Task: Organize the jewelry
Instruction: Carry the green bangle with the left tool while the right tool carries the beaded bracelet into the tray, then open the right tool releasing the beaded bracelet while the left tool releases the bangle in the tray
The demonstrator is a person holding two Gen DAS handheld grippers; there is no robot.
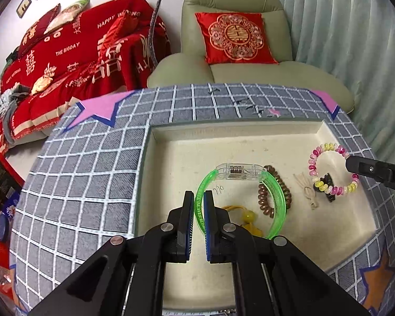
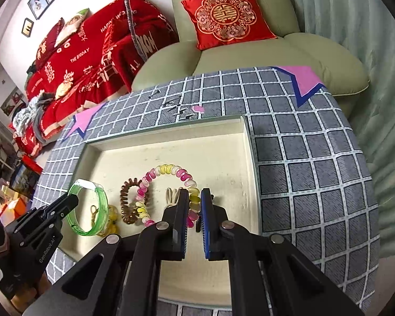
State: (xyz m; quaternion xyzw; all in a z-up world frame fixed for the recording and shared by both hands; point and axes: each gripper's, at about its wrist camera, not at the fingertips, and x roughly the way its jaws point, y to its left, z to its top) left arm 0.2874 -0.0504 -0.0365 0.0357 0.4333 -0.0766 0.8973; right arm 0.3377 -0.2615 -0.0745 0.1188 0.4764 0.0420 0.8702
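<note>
A cream tray [image 1: 223,129] is set into a grey checked cloth. My left gripper [image 1: 198,196] is shut on the band of a green translucent bangle [image 1: 279,197] with a clear clasp, held over the tray's middle. My right gripper [image 2: 194,193] is shut on a pink, yellow and white bead bracelet [image 2: 168,169], which also shows at the tray's right in the left wrist view [image 1: 313,160]. On the tray floor lie a brown coil hair tie [image 1: 263,200], a yellow beaded piece [image 1: 247,216], a cream knotted cord [image 1: 306,187] and a dark clip [image 1: 327,181].
The grey checked cloth [image 1: 92,184] surrounds the tray, with pink star patches at its corners. Several small black hairpins [image 1: 250,102] lie behind the tray. Beyond the table stand a green armchair [image 1: 250,71] with a red cushion, a red-covered sofa and a curtain.
</note>
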